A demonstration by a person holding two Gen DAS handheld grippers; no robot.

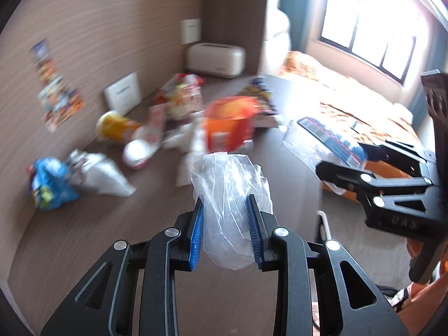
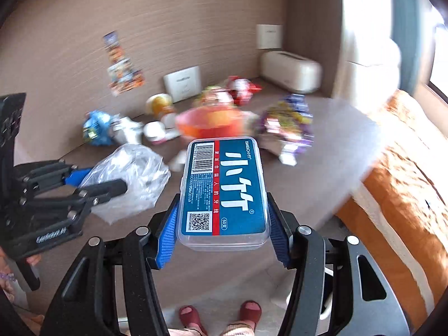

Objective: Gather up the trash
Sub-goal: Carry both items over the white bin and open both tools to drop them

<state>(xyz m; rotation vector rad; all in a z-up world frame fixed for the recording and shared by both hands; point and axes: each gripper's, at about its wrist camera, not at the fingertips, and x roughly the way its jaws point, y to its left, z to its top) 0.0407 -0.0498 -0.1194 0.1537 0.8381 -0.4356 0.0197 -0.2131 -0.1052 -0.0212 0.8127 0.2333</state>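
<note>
My left gripper (image 1: 225, 199) is shut on a crumpled clear plastic bag (image 1: 231, 184), which it holds up above the brown table (image 1: 98, 238). In the right wrist view the same bag (image 2: 134, 168) shows at the left, in the left gripper (image 2: 105, 180). My right gripper (image 2: 223, 196) is shut on a clear plastic box with a blue and red label (image 2: 224, 187), pressing its long sides. That box (image 1: 327, 137) and the right gripper (image 1: 347, 165) appear at the right of the left wrist view. Blurred trash lies on the table beyond: an orange packet (image 1: 226, 126), a yellow cup (image 1: 114, 126), a blue wrapper (image 1: 50, 184).
A purple snack packet (image 2: 288, 123) and red packets (image 2: 240, 89) lie near the wall. A cream toaster (image 1: 215, 58) stands in the far corner. A bed with an orange cover (image 2: 406, 182) borders the table on the right. A person's feet in red slippers (image 2: 221, 316) are below.
</note>
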